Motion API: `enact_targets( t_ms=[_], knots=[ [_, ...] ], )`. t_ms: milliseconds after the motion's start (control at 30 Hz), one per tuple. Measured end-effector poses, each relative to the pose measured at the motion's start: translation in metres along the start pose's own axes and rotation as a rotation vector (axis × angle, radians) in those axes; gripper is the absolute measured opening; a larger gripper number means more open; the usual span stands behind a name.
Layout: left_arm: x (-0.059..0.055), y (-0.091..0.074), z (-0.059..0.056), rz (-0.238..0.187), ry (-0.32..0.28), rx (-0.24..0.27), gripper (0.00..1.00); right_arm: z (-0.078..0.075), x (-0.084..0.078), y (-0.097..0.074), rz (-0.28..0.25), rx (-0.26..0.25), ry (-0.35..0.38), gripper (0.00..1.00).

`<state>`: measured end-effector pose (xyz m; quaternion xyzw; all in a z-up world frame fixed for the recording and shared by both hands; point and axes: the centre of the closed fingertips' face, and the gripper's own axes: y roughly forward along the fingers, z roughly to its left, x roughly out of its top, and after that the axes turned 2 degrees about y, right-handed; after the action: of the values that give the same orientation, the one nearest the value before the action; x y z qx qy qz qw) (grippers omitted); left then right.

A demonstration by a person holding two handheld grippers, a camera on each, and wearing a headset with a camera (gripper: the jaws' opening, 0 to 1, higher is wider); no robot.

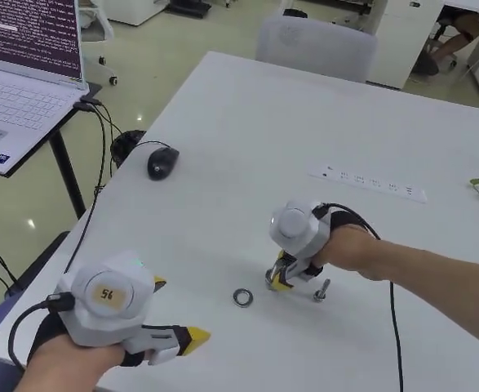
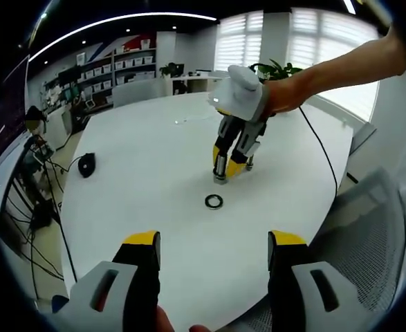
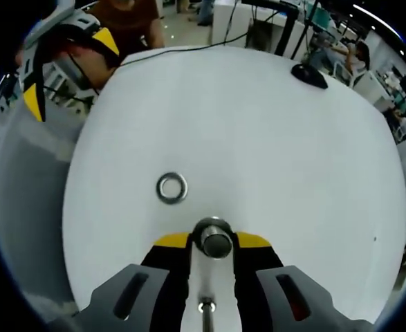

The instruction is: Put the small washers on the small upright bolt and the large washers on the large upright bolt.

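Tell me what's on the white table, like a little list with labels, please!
table: white table
loose washer: silver metal ring washer, lying flat, apart from both grippers
small bolt: small silver bolt, standing beside the right gripper
right gripper: right gripper points down, jaws closed on a round silver metal part; washer or bolt top, cannot tell
left gripper: left gripper, jaws open, holding nothing
other things: black computer mouse, white power strip, white laptop

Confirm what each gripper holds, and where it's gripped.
Left gripper: open, holding nothing. Right gripper: jaws closed on a round metal piece, pinched by its opposite sides. What the piece is cannot be told.
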<state>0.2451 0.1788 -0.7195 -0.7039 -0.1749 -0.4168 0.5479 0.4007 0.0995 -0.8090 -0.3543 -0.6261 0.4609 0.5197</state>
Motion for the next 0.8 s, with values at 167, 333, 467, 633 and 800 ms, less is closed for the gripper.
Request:
enact_targets(
  t_ms=[167,333,467,633,800],
  knots=[
    [-0.001,0.0,0.0,0.001,-0.001,-0.001,0.62,0.001,-0.001,0.006,0.004,0.002,0.015,0.24],
    [-0.002,-0.001,-0.001,0.003,-0.002,-0.001,0.62,-0.001,-0.001,0.005,0.0,-0.002,0.019,0.24],
    [-0.002,0.0,-0.002,0.003,0.0,-0.003,0.62,0.001,-0.002,0.003,0.001,-0.007,0.012,0.25],
    [-0.001,0.0,-0.002,0.0,0.003,-0.001,0.62,0.002,-0.002,-0.007,-0.016,-0.017,0.029,0.27],
    [0.0,0.0,-0.004,-0.001,0.006,-0.005,0.62,0.003,-0.003,-0.02,-0.04,-0.043,0.045,0.28]
  ],
)
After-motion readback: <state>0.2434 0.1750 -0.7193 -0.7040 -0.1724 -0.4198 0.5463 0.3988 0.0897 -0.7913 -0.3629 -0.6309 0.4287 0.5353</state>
